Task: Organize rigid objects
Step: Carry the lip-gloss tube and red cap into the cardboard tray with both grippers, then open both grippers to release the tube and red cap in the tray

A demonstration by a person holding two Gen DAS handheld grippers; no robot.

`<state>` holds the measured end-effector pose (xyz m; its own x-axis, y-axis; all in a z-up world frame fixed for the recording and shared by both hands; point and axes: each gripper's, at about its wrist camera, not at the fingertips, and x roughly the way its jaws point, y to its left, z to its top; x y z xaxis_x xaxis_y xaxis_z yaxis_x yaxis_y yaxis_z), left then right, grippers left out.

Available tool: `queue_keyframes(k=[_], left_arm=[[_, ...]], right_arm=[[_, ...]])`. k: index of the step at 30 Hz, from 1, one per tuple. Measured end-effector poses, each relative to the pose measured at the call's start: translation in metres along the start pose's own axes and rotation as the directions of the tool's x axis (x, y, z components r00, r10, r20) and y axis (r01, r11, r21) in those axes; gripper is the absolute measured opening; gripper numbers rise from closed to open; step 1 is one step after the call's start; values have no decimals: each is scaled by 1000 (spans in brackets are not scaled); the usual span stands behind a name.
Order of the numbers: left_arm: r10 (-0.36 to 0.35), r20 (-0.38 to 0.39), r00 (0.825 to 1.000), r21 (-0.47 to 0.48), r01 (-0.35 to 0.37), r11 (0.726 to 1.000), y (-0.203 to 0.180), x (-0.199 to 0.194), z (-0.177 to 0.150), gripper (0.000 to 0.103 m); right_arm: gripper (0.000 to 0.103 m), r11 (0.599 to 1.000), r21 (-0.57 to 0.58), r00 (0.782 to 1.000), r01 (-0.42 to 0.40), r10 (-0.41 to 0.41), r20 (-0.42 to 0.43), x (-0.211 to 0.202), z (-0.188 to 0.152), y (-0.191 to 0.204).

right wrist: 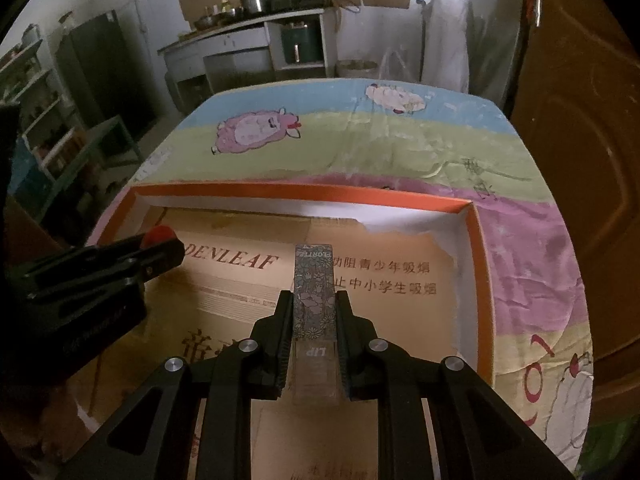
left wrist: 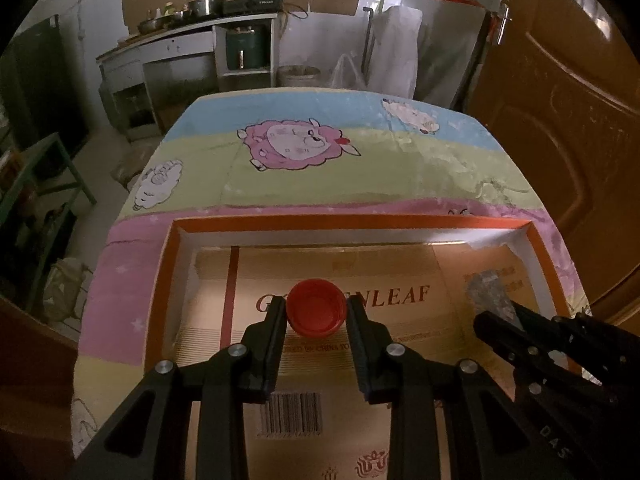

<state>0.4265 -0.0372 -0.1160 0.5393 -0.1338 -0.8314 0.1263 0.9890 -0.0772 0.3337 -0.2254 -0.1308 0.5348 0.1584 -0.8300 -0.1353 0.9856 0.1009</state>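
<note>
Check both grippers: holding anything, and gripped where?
Left gripper holds a red bottle cap by its opposite side walls, open side facing the camera. Right gripper clamps a flower-patterned lip-product box across its long sides, near the lower half.

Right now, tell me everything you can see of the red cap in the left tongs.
The red cap is a small round bottle cap, plastic by its look, with its hollow side facing the camera. It is clamped at opposite sides of its rim by the left tongs, and sits above the printed cardboard lining of the orange-rimmed box. Only the two pads visibly touch it. In the right wrist view just a red sliver shows.
</note>
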Motion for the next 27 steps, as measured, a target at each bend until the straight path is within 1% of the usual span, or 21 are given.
queue_keyframes(k=[7,10,12,15,17,18,19,21,27], left_arm=[[-4,-35,999,11,5,1000,-1,11,-2,31],[34,-33,999,59,-32,998,-6,13,-3,31],[41,-25,999,75,-39,996,-8,14,-4,31],[15,-27,1000,57,-13,998,-3,14,-4,31],[3,-28,1000,73,-1,997,-2,13,-4,32],[-6,-30,1000,78,9,997,-2,14,-4,36],[-30,-33,999,77,33,996,-2,14,-4,47],[-81,-41,996,57,83,995,-1,12,-5,61],[-94,-8,996,39,94,995,-1,-3,-10,61]], right_arm=[[20,1000,-5,1000,6,-6,-21,6,-2,2],[20,1000,5,1000,5,-4,-27,9,-1,1],[20,1000,11,999,1,-1,-32,9,-2,0],[23,1000,20,999,-7,7,-33,9,-1,-1],[25,1000,24,1000,-6,7,-31,8,-2,-2],[30,1000,27,1000,-5,6,-29,7,-3,-2],[37,1000,29,1000,-7,8,-27,6,-4,-2],[44,1000,28,1000,-5,5,-18,1,-4,-1],[44,1000,26,1000,2,-2,11,-15,-11,-1]])
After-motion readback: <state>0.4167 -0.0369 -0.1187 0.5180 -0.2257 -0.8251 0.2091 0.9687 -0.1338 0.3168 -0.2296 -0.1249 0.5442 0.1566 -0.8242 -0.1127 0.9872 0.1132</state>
